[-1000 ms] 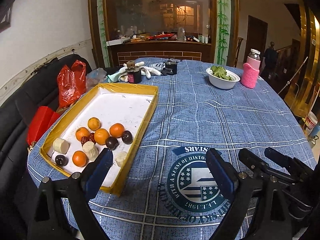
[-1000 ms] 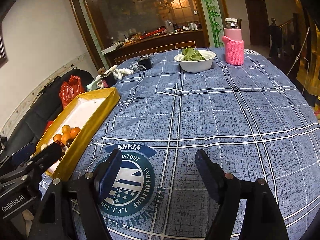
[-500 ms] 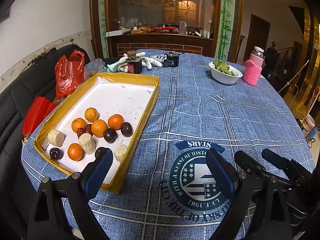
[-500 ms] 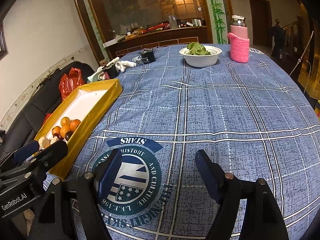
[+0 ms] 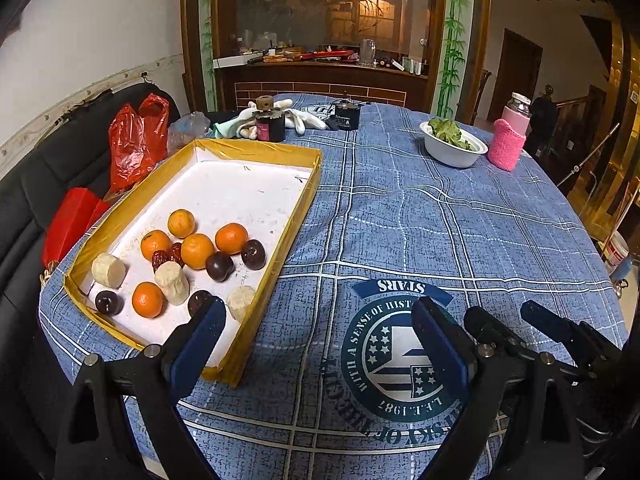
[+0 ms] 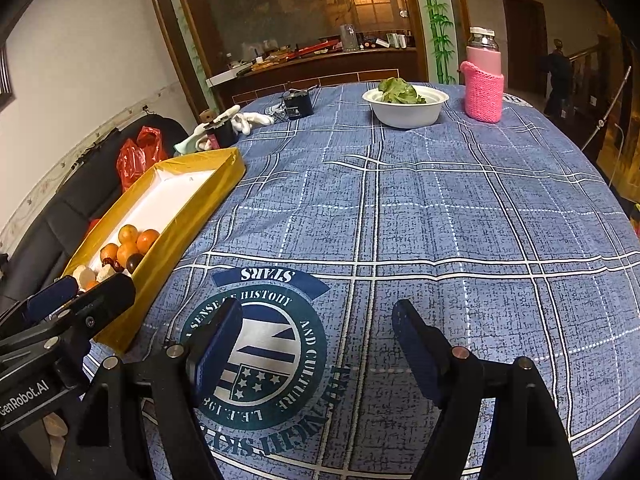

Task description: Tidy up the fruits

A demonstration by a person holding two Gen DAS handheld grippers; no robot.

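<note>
A yellow-rimmed white tray (image 5: 308, 196) lies on the left of the blue checked table. At its near end are several oranges (image 5: 197, 251), dark plums (image 5: 253, 254), red dates (image 5: 161, 257) and pale banana pieces (image 5: 172, 282). My left gripper (image 5: 316, 344) is open and empty, above the tray's near right corner. My right gripper (image 6: 316, 340) is open and empty over the round emblem (image 6: 260, 356), to the right of the tray (image 6: 188, 220). The left gripper also shows at the left of the right wrist view (image 6: 76, 298).
At the table's far side stand a white bowl of greens (image 5: 452, 146), a pink sleeved bottle (image 5: 510, 140), a dark jar (image 5: 270, 122), white gloves (image 5: 304, 118) and a small black device (image 5: 346, 114). Red bags (image 5: 134, 144) lie on a black sofa on the left.
Both views have risen and pulled back slightly, so the tray and table sit a little lower and farther. Both grippers stay open. No fruit has moved.
</note>
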